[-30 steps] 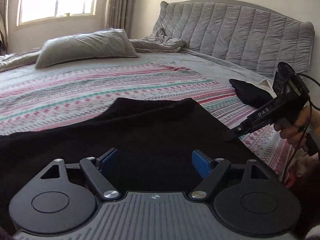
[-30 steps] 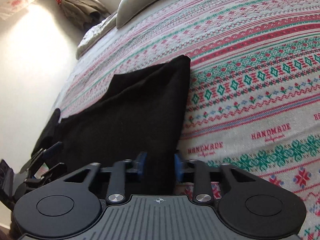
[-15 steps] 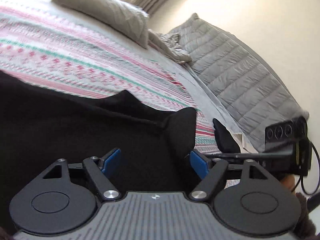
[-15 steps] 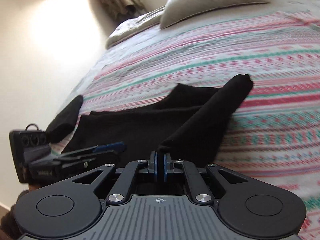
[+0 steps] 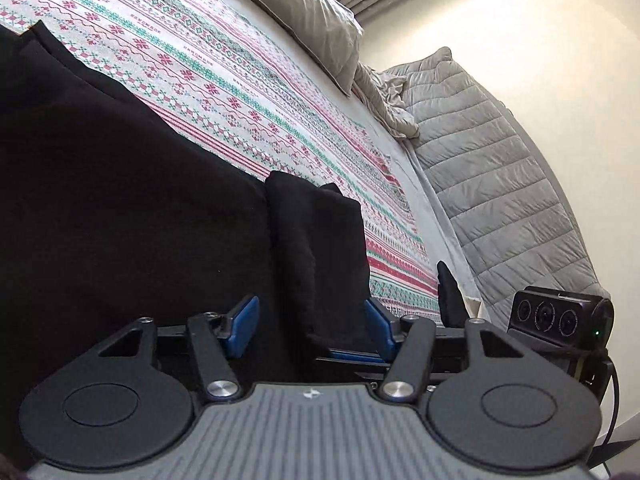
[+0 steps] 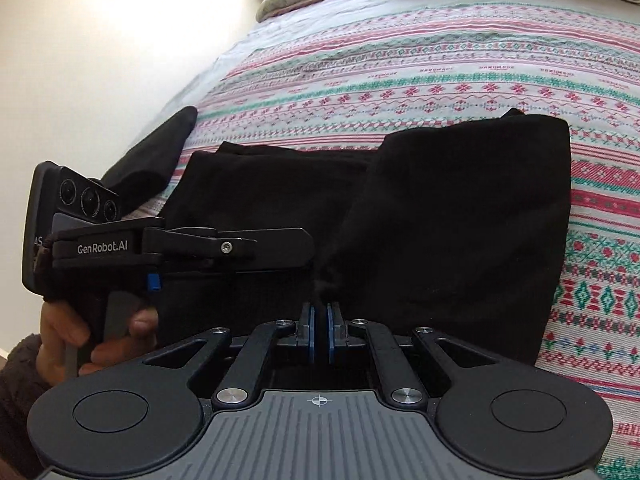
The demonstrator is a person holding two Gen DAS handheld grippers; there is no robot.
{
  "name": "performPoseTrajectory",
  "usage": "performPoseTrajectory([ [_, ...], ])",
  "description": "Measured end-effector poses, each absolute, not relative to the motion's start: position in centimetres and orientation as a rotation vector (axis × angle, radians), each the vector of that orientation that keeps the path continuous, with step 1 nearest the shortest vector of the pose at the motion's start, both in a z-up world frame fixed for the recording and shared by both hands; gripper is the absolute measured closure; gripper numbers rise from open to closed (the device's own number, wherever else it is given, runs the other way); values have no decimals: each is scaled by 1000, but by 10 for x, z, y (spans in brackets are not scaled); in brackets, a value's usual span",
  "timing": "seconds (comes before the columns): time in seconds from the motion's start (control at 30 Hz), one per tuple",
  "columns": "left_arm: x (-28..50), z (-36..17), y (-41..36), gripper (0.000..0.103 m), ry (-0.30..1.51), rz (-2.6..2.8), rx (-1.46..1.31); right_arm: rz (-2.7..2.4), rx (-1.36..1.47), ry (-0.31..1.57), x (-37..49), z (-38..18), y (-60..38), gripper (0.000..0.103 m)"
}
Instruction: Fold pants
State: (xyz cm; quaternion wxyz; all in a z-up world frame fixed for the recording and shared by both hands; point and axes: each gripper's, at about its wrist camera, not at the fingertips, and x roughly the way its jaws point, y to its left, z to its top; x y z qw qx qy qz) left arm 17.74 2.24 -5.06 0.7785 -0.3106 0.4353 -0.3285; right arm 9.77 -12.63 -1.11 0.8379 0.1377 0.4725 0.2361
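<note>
- I see the black fabric pants [image 6: 440,216] lying on the patterned bedspread with red, green and white stripes [image 6: 420,76], partly folded, one dark panel doubled over the rest.
- My right gripper [image 6: 319,330] has its blue pads drawn nearly together, pinching a bunched fold of the pants that rises straight from between them.
- My left gripper [image 5: 308,326] has its jaws closing; in the left wrist view a raised ridge of the black cloth stands between the blue pads [image 5: 240,324], and I see the pads not yet pressing it on either side.
- In the right wrist view the left gripper sits side-on at the left edge of the pants, its black body marked with white lettering, held by a hand [image 6: 80,332] in a dark fuzzy sleeve [image 6: 16,396].
- A separate small dark garment [image 6: 156,156] lies near the bed's edge, apart from the pants.
- A grey pillow [image 5: 304,12] rests at the far end of the bedspread, and a grey quilted headboard [image 5: 500,184] stands beside the bed.
</note>
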Motion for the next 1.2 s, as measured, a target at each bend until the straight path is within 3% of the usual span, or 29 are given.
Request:
performPoseTrajectory([
  [0.1, 181, -53, 13, 37, 971, -723, -656, 511, 342, 998, 94, -7, -136, 90],
  [0.17, 181, -53, 5, 41, 985, -731, -641, 517, 369, 994, 89, -2, -145, 81],
  [0.23, 183, -56, -4, 53, 1013, -754, -639, 515, 356, 980, 84, 6, -154, 77],
  [0.47, 184, -61, -11, 63, 1029, -739, -630, 459, 310, 987, 66, 17, -188, 70],
  [0.53, 183, -62, -11, 73, 1029, -722, -625, 449, 336, 983, 62, 15, -201, 69],
  [0.6, 183, -63, -11, 79, 1029, -706, -624, 433, 388, 968, 59, 15, -216, 57],
  [0.63, 184, -64, -10, 81, 1031, -702, -628, 420, 410, 959, 59, 14, -223, 42],
  [0.67, 184, -65, -9, 82, 1032, -697, -634, 410, 429, 955, 58, 14, -229, 36],
  [0.8, 186, -65, -7, 82, 1038, -695, -645, 407, 461, 1016, 56, 6, -236, 36],
  [0.83, 186, -65, -7, 82, 1037, -694, -644, 413, 445, 1026, 54, 5, -233, 43],
  [0.87, 186, -65, -6, 82, 1036, -694, -644, 417, 417, 1029, 51, 5, -229, 66],
  [0.93, 187, -65, -5, 82, 1038, -693, -656, 433, 378, 1022, 45, 9, -222, 83],
  [1.0, 186, -65, -4, 82, 1036, -691, -660, 470, 367, 992, 38, 15, -217, 89],
  [1.2, 184, -64, -4, 81, 1017, -691, -642, 627, 328, 955, 21, 36, -183, 90],
])
